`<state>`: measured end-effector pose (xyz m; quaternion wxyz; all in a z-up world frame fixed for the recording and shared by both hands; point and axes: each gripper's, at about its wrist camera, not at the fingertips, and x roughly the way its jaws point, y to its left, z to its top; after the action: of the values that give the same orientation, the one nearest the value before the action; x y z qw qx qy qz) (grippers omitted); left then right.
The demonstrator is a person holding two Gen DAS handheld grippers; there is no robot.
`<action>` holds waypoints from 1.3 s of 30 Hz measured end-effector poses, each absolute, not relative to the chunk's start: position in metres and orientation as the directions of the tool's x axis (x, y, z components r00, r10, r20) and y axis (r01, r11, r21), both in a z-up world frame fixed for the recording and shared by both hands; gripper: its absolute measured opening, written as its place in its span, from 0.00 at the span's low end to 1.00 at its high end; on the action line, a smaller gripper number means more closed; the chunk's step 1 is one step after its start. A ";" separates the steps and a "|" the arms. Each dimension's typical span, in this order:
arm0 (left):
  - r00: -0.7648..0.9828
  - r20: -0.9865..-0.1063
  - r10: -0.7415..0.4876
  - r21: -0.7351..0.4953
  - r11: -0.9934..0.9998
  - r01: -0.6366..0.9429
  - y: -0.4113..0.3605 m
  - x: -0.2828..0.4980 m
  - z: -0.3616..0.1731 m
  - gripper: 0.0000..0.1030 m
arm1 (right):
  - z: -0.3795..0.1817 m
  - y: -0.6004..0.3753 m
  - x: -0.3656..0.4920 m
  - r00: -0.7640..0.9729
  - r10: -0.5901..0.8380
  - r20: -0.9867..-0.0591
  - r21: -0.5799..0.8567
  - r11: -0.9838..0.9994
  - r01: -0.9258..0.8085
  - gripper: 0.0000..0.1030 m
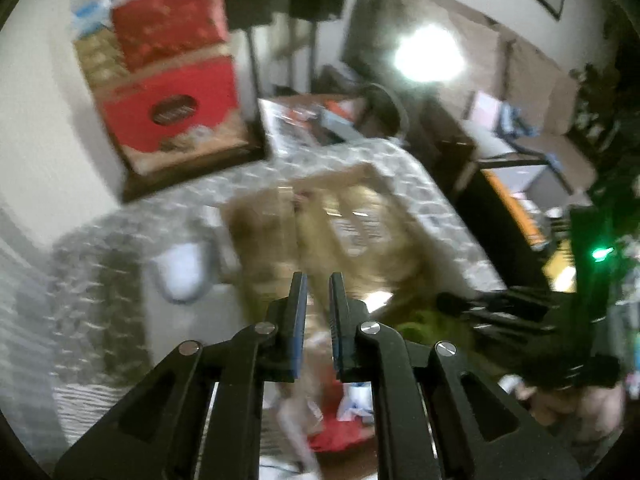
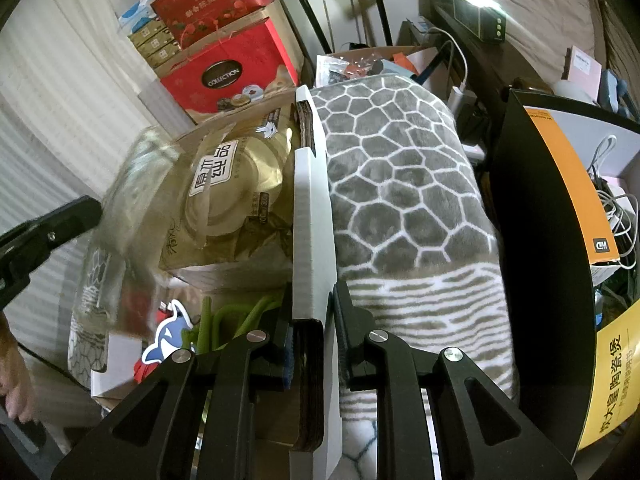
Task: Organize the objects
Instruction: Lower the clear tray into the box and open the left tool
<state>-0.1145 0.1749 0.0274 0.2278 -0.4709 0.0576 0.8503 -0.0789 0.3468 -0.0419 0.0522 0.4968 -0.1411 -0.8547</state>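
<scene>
My right tongs (image 2: 310,334) are clamped on the white corrugated cardboard flap (image 2: 312,216) of the open box, pinning it upright against the grey honeycomb-patterned fleece blanket (image 2: 400,184); the flap sits squarely between the pads, so I judge that grip sound and would leave it alone. Inside the box lie a beige printed packet of tissues or wipes (image 2: 236,192), green bent plastic tubes (image 2: 240,316) and a blue-and-white shark-shaped sticker (image 2: 168,336); a clear glass or plastic bottle (image 2: 120,216) shows blurred at the box's left side, with the other gripper's black arm just beside it, though I cannot tell whether they touch.

My left tongs (image 1: 318,280) stand nearly together with a narrow gap and nothing between them; the left view is smeared, showing only the tan cardboard box (image 1: 320,216) below.

To do this step well I would keep the right hand steady so the flap stays out of the way, let the left view settle, then open wide before reaching for the bottle.
</scene>
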 end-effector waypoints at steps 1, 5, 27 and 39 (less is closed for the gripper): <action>-0.415 -0.829 0.375 -0.170 -0.876 -0.452 0.179 -0.116 0.025 0.13 | -0.042 0.347 -0.078 -0.501 -0.230 -0.835 0.294 -0.954 -0.051 0.16; -0.280 -0.796 0.537 -0.385 -0.805 -0.451 0.181 -0.124 0.016 0.21 | -0.042 0.346 -0.078 -0.498 -0.230 -0.836 0.293 -0.955 -0.051 0.16; -0.326 -0.835 0.442 -0.322 -0.875 -0.361 0.094 -0.129 0.003 0.53 | -0.043 0.346 -0.077 -0.494 -0.230 -0.839 0.291 -0.956 -0.049 0.17; -0.205 -0.796 0.570 -0.426 -0.767 -0.479 0.161 -0.116 0.011 0.50 | -0.043 0.345 -0.077 -0.493 -0.230 -0.839 0.291 -0.955 -0.049 0.17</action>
<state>-0.1161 0.1612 0.0114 0.3383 -0.5319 -0.0423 0.7752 -0.0769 0.3454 -0.0429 0.0531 0.5005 -0.1397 -0.8528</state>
